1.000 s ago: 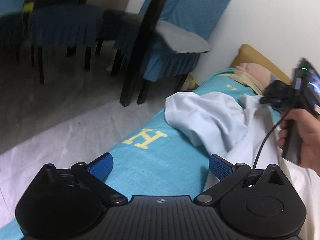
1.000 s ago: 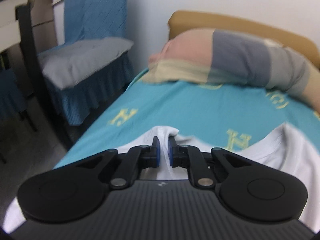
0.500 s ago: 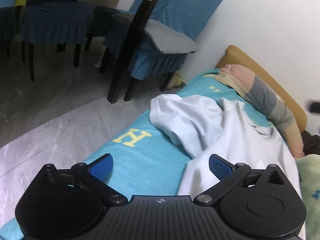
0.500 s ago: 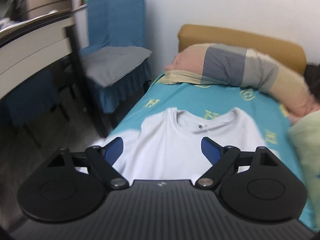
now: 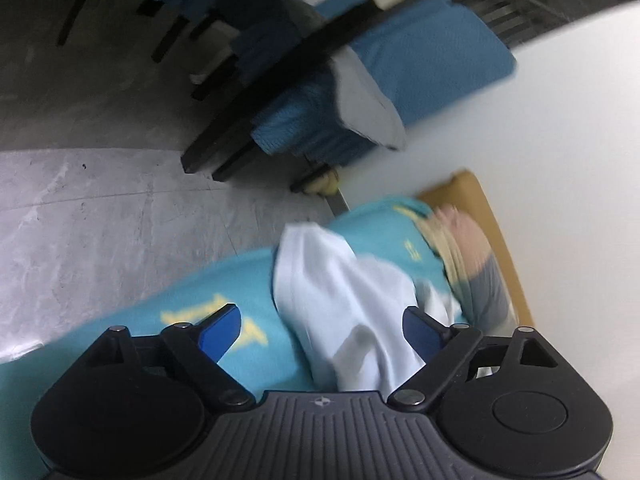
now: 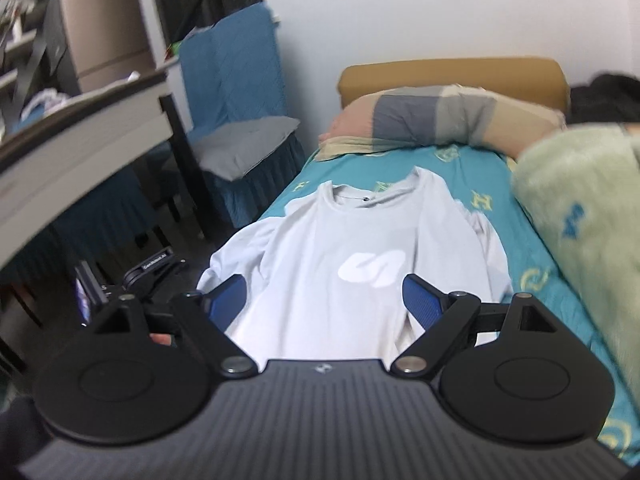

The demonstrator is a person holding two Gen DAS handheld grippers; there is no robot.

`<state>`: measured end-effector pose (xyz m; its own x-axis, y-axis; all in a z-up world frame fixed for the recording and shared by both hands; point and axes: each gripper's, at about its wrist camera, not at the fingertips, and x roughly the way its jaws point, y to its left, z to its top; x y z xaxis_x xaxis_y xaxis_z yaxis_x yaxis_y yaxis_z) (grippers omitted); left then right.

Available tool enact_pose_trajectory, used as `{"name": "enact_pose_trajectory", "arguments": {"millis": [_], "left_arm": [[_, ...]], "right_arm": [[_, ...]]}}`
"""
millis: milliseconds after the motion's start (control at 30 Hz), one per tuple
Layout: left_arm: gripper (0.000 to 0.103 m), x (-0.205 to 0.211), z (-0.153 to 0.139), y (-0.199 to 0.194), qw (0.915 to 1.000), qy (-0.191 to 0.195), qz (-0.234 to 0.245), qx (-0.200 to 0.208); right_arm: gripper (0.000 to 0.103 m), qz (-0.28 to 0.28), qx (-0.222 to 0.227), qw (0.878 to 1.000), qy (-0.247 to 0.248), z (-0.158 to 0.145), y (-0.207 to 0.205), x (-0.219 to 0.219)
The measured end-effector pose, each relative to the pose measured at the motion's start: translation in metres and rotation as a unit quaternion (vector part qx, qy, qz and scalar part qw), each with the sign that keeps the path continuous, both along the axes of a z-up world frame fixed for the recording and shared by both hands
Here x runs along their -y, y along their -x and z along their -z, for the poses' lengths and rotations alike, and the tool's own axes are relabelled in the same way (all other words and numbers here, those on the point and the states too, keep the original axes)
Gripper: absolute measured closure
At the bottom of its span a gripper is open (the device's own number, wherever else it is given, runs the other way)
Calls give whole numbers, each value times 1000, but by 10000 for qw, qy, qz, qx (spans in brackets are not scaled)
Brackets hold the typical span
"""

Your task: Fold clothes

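Observation:
A white T-shirt (image 6: pixel 340 248) with a pale logo lies face up on the teal bed sheet (image 6: pixel 500 200), collar toward the pillow. Its left sleeve (image 5: pixel 320 280) hangs toward the bed's edge and shows blurred in the left wrist view. My right gripper (image 6: pixel 324 304) is open and empty, held above the shirt's lower part. My left gripper (image 5: pixel 322 328) is open and empty, tilted, over the sleeve at the bed's left edge; it also shows at lower left in the right wrist view (image 6: pixel 132 280).
A striped pillow (image 6: pixel 440 116) and tan headboard (image 6: pixel 452 76) lie at the bed's far end. A green blanket (image 6: pixel 580 208) is on the right. A blue-covered chair (image 6: pixel 240 120) and a table (image 6: pixel 80 128) stand left of the bed, over grey floor (image 5: pixel 100 220).
Both grippers stayed open. The right one pulled back and up, showing the whole shirt. The left one tilted and moved closer over the sleeve at the bed's edge.

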<state>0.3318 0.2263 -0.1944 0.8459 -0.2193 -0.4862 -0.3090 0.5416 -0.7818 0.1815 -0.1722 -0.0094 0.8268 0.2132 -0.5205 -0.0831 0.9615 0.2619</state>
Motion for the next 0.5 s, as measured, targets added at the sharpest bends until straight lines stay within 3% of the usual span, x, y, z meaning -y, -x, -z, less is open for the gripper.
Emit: {"name": "enact_pose_trajectory", "arguments": {"millis": [100, 200, 267, 300, 333, 367, 433, 500], "left_arm": [[28, -10, 0, -25, 9997, 12, 139, -222], [31, -3, -9, -45, 9977, -254, 467, -415], [48, 2, -15, -58, 9952, -441, 690, -540], [67, 8, -18, -62, 9934, -558, 792, -605], [93, 13, -22, -67, 9914, -681, 892, -671], [99, 21, -27, -73, 9879, -965, 963, -738], [99, 41, -49, -76, 9773, -1768, 990, -611], [99, 70, -72, -75, 9564, -2644, 1204, -304]], "right_arm": [[17, 320, -217, 9987, -346, 11, 6, 23], [17, 473, -351, 9974, -407, 18, 11, 34], [17, 531, -403, 9968, -443, 20, 15, 40], [17, 529, -387, 9968, -451, 18, 18, 41], [17, 526, -368, 9969, -459, 17, 21, 43], [17, 521, -339, 9971, -447, 16, 24, 44], [17, 522, -259, 9974, -426, 11, 30, 47], [17, 538, -154, 9976, -419, 7, 36, 51]]}}
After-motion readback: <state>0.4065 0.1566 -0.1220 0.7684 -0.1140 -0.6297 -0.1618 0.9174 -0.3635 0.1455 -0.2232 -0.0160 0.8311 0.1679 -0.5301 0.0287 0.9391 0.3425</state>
